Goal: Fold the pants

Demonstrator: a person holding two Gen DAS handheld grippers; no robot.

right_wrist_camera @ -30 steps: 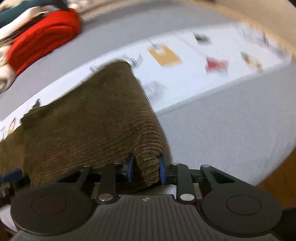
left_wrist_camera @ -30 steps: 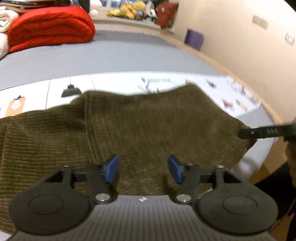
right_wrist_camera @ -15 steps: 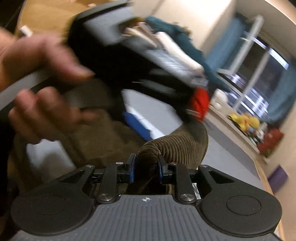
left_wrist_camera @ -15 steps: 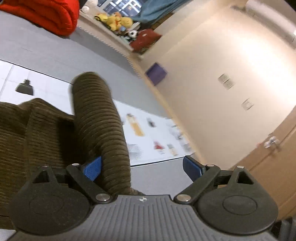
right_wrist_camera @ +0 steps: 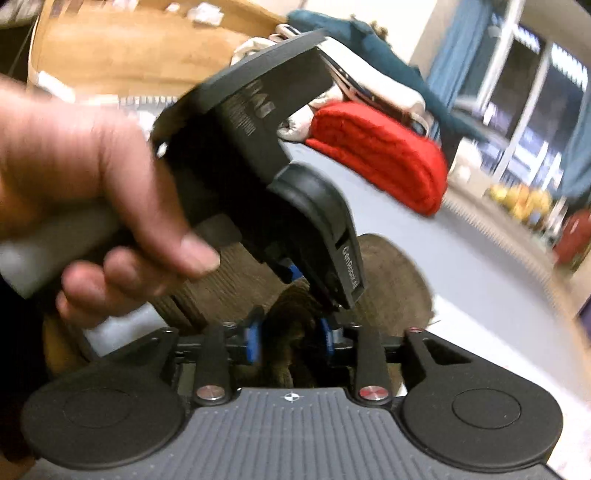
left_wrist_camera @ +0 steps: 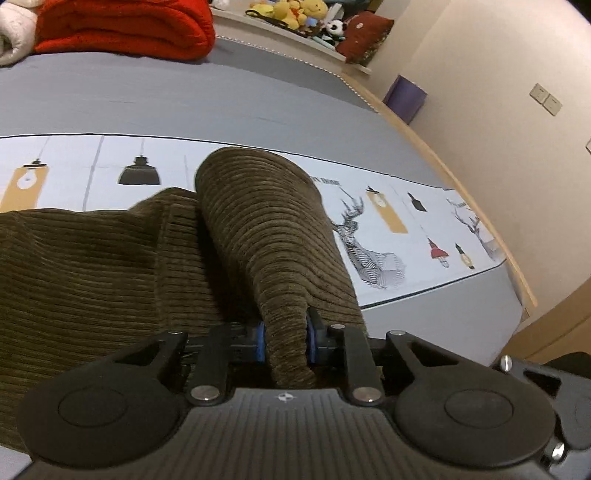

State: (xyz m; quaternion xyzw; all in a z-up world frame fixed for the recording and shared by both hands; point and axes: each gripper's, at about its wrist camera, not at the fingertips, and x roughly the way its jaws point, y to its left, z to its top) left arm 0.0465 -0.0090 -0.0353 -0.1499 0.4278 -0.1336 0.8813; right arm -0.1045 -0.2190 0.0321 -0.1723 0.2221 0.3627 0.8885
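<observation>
Olive-brown corduroy pants point(left_wrist_camera: 92, 280) lie across a printed white sheet point(left_wrist_camera: 388, 236) on the bed. A raised fold of them point(left_wrist_camera: 269, 229) runs back into my left gripper point(left_wrist_camera: 285, 341), whose jaws are closing, with the blue pads pressing on the cloth. In the right wrist view a hand point(right_wrist_camera: 92, 177) holds that left gripper point(right_wrist_camera: 299, 280) just in front of my right gripper point(right_wrist_camera: 290, 341). The right jaws are opening. The same fold point(right_wrist_camera: 291, 317) sits loosely between its blue pads.
A folded red blanket point(left_wrist_camera: 122, 29) lies at the far side of the grey bed cover point(left_wrist_camera: 184, 96). Plush toys point(left_wrist_camera: 295, 14) line a ledge behind it. A purple box point(left_wrist_camera: 404, 98) stands by the wall on the right, past the bed's wooden edge point(left_wrist_camera: 491, 206).
The left jaws, wide apart half a second ago, have closed on the raised fold. The right jaws, tight on that fold before, now stand wider around it.
</observation>
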